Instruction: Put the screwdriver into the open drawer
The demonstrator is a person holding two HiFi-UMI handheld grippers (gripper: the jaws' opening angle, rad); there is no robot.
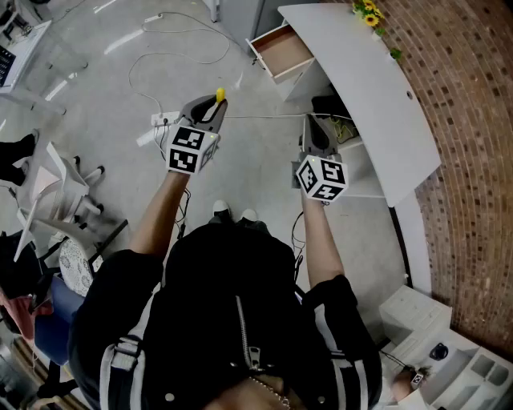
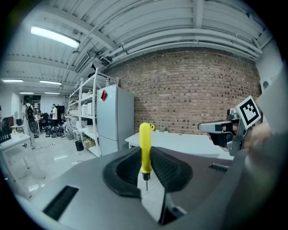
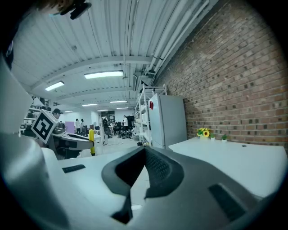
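A yellow-handled screwdriver (image 2: 145, 148) stands upright between the jaws of my left gripper (image 2: 146, 155), which is shut on it, metal tip pointing back toward the camera. In the head view its yellow handle (image 1: 220, 96) sticks out past the left gripper (image 1: 213, 106), held over the floor. The open drawer (image 1: 280, 50), wood-lined and empty, juts from the end of a white desk (image 1: 361, 72), ahead and to the right of the screwdriver. My right gripper (image 1: 313, 122) hangs beside the desk, shut with nothing in it; its pads (image 3: 155, 164) meet at the tip.
White cables and a power strip (image 1: 164, 120) lie on the grey floor ahead. A white chair (image 1: 56, 200) stands at the left. A brick wall (image 1: 473, 120) runs behind the desk, and yellow flowers (image 1: 369, 14) sit at its far end. Shelves and a refrigerator (image 2: 114, 119) stand beyond.
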